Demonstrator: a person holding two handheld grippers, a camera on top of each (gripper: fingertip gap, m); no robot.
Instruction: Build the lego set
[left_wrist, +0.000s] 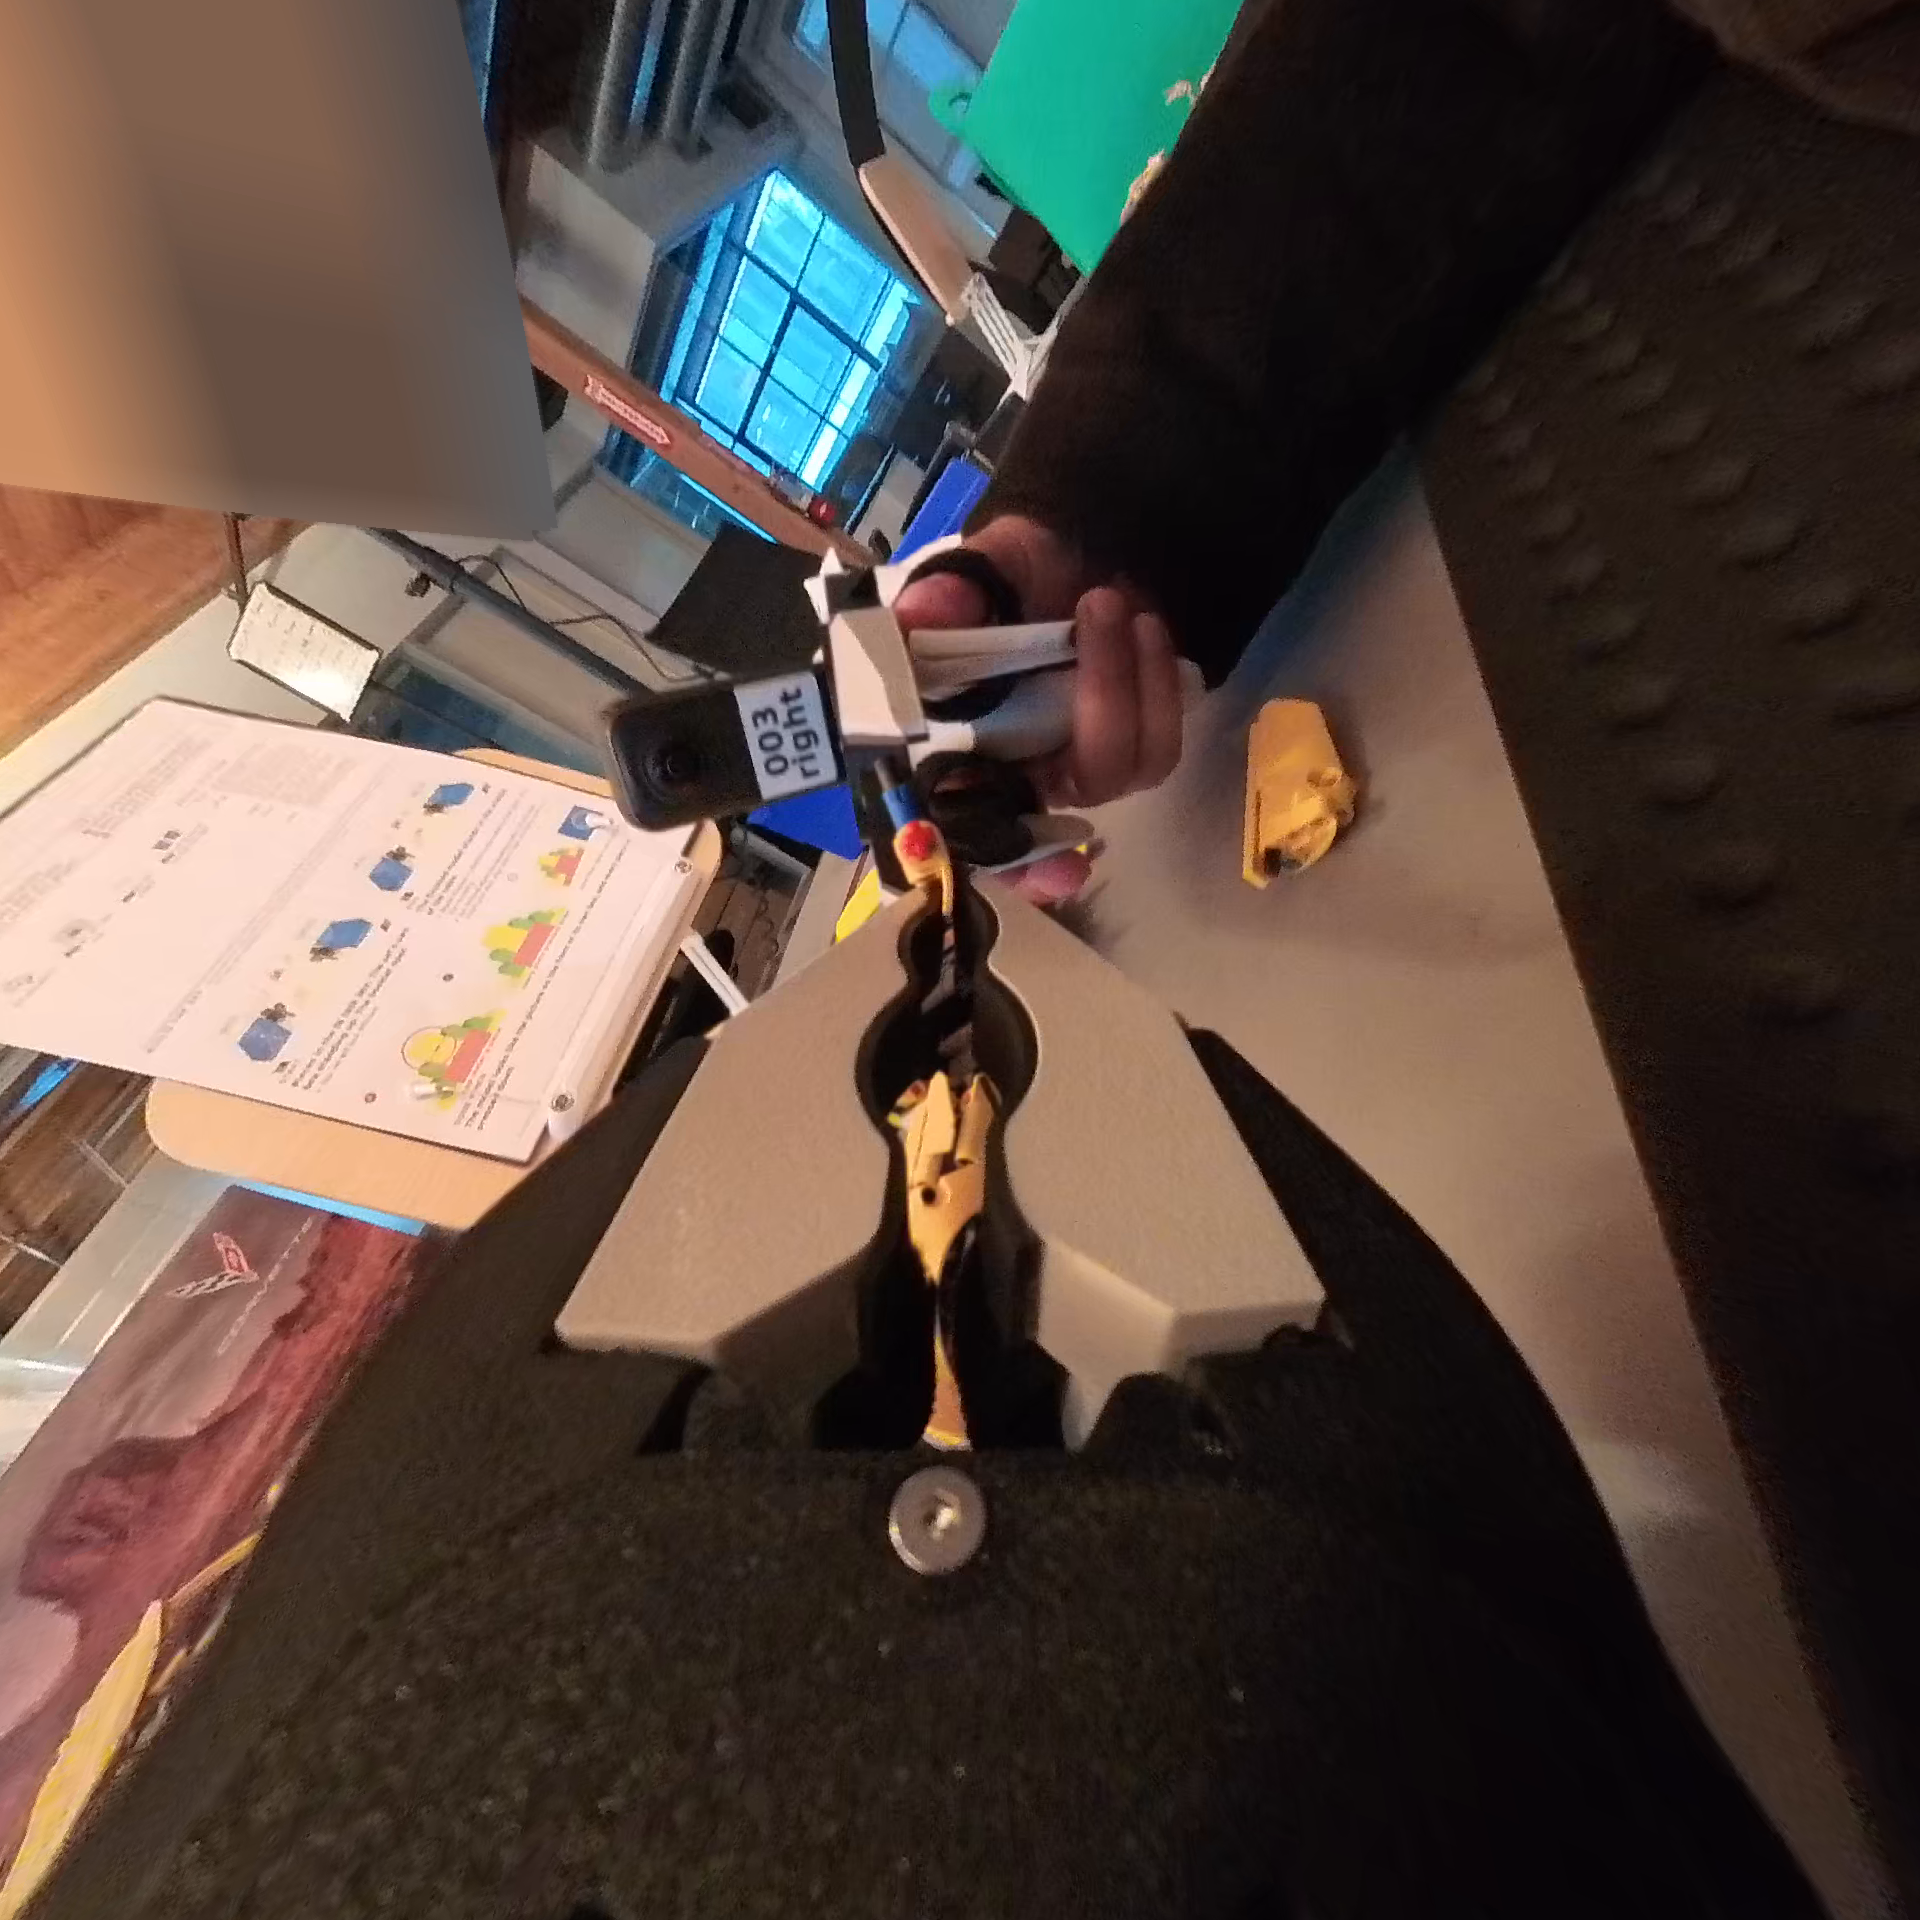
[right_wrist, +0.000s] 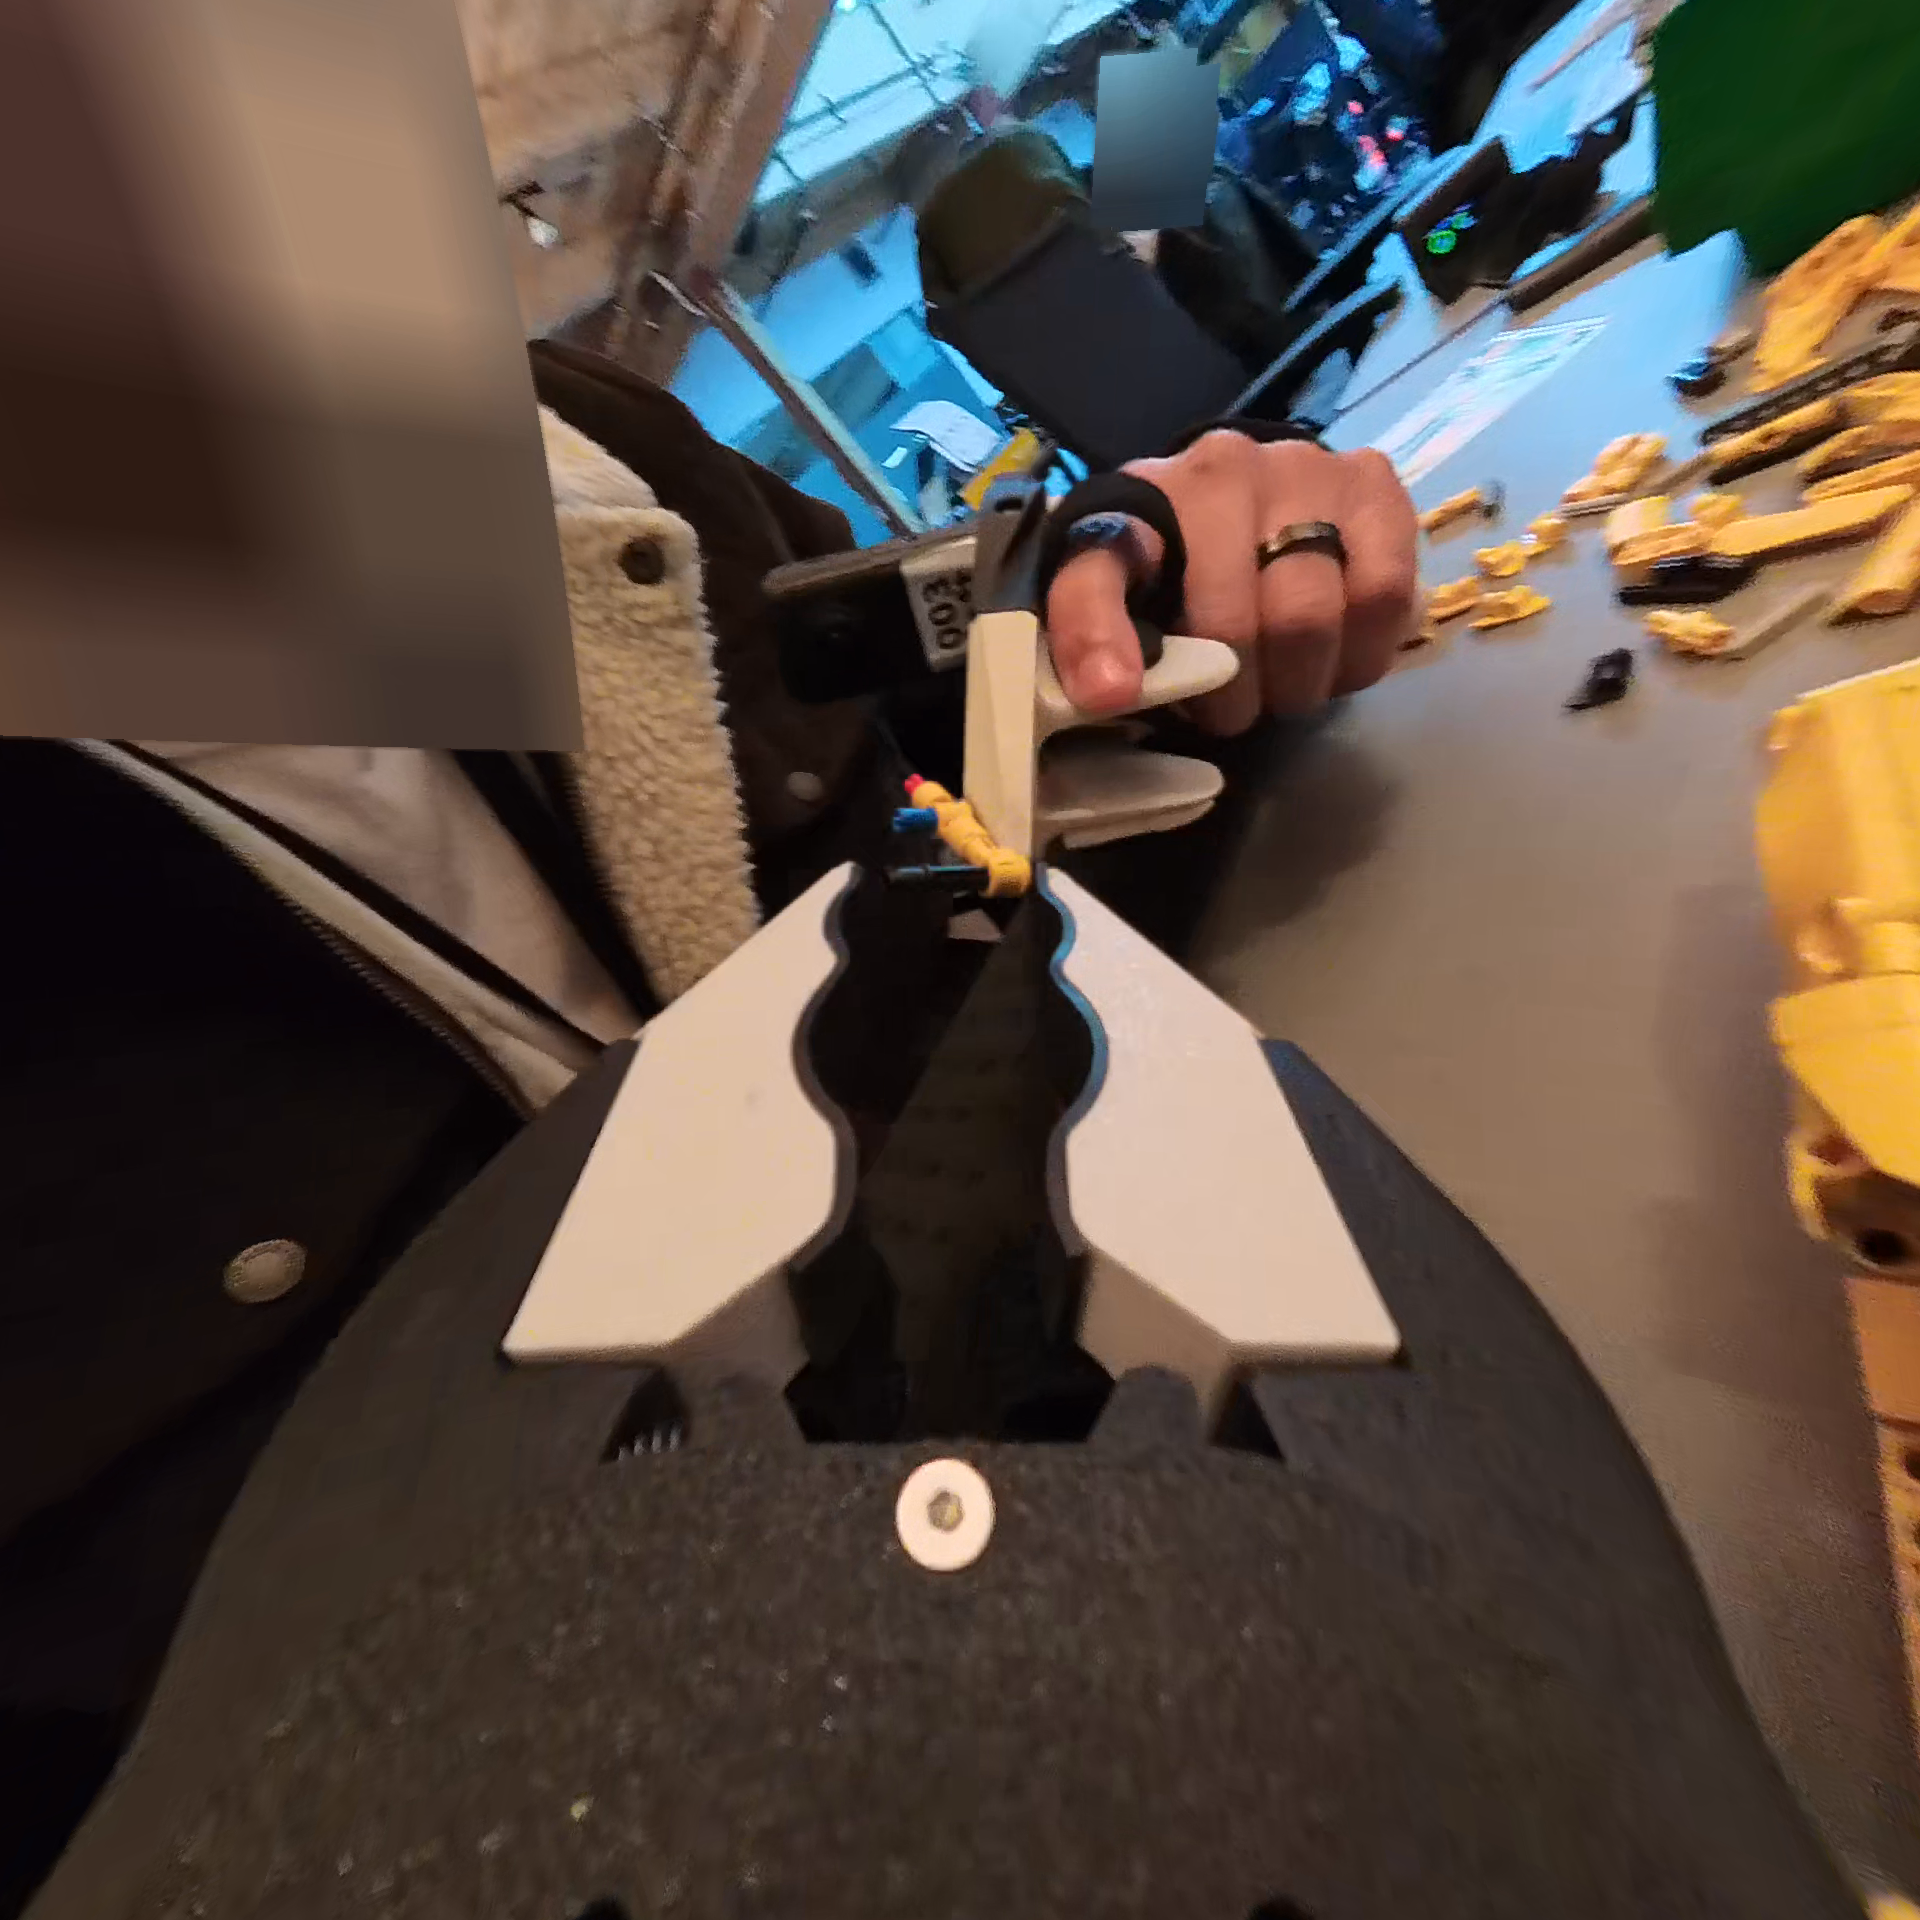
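A white label with dark print sits on the camera housing of the far hand-held gripper. A matching label appears in the right wrist view. An instruction sheet carries small printed lines and coloured diagrams. A boxed picture panel bears an emblem and lettering. A red arrow-shaped sign hangs on a beam; its print is illegible.

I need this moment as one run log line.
left gripper: jaws shut on yellow lego piece with red and blue pins | right gripper: tips at piece, grip unclear | grey table: loose yellow bricks
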